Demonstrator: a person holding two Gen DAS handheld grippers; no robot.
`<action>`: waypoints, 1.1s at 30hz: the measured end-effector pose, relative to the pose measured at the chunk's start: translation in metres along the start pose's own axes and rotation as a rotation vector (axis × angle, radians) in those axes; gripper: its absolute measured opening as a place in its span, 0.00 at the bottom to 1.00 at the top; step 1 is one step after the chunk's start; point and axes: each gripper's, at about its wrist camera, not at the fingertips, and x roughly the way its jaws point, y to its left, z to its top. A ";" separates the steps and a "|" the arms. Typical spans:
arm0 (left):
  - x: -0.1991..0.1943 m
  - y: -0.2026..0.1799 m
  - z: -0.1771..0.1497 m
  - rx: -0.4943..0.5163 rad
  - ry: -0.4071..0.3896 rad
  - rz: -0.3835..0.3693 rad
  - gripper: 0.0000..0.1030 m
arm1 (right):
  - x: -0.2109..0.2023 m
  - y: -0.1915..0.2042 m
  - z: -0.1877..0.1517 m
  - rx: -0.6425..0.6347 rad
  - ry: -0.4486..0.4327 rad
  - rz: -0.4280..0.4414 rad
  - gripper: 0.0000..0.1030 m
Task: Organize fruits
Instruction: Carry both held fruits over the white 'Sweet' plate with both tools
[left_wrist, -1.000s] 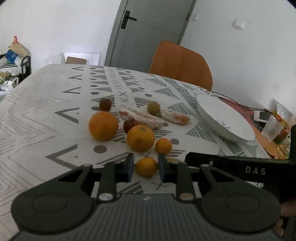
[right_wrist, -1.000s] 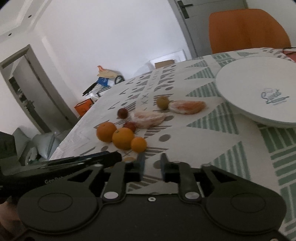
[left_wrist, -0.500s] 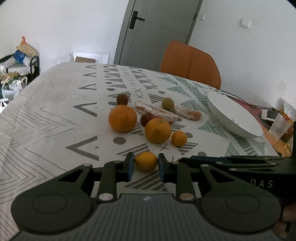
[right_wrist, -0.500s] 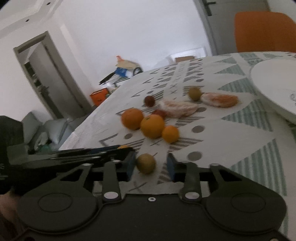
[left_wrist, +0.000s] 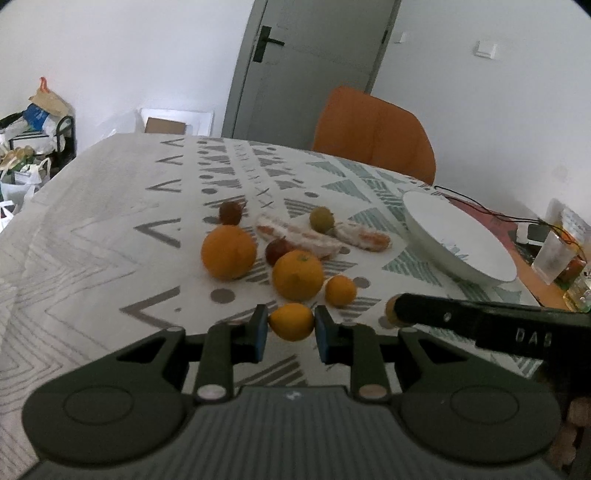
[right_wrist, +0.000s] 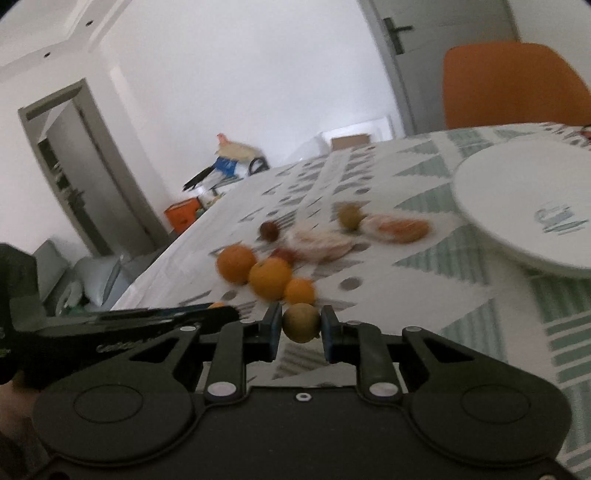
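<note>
Both grippers pinch a fruit low over the table.

The left gripper (left_wrist: 291, 328) clamps a small orange (left_wrist: 291, 322); the right gripper (right_wrist: 300, 328) clamps a brownish fruit (right_wrist: 301, 322). Beyond lie two large oranges (left_wrist: 228, 252), peeled segments (left_wrist: 297, 238), then the white plate (left_wrist: 458, 236) on the tablecloth (left_wrist: 92, 229).

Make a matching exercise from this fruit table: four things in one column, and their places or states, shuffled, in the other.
Things:
1. small orange citrus
2. brownish-green round fruit
3. white plate
4. peeled citrus pieces

Places or states:
A. empty, at the table's right side
B. between the right tongs
C. lying on the cloth beyond the whole oranges
D. between the left tongs

Pairs: 1-D, 2-B, 3-A, 4-C
</note>
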 end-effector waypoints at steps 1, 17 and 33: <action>0.001 -0.003 0.001 0.005 -0.002 -0.003 0.25 | -0.004 -0.004 0.002 0.005 -0.012 -0.014 0.20; 0.020 -0.057 0.026 0.119 -0.033 -0.045 0.25 | -0.047 -0.056 0.016 0.054 -0.180 -0.190 0.20; 0.050 -0.113 0.052 0.214 -0.046 -0.079 0.25 | -0.062 -0.098 0.023 0.132 -0.270 -0.246 0.20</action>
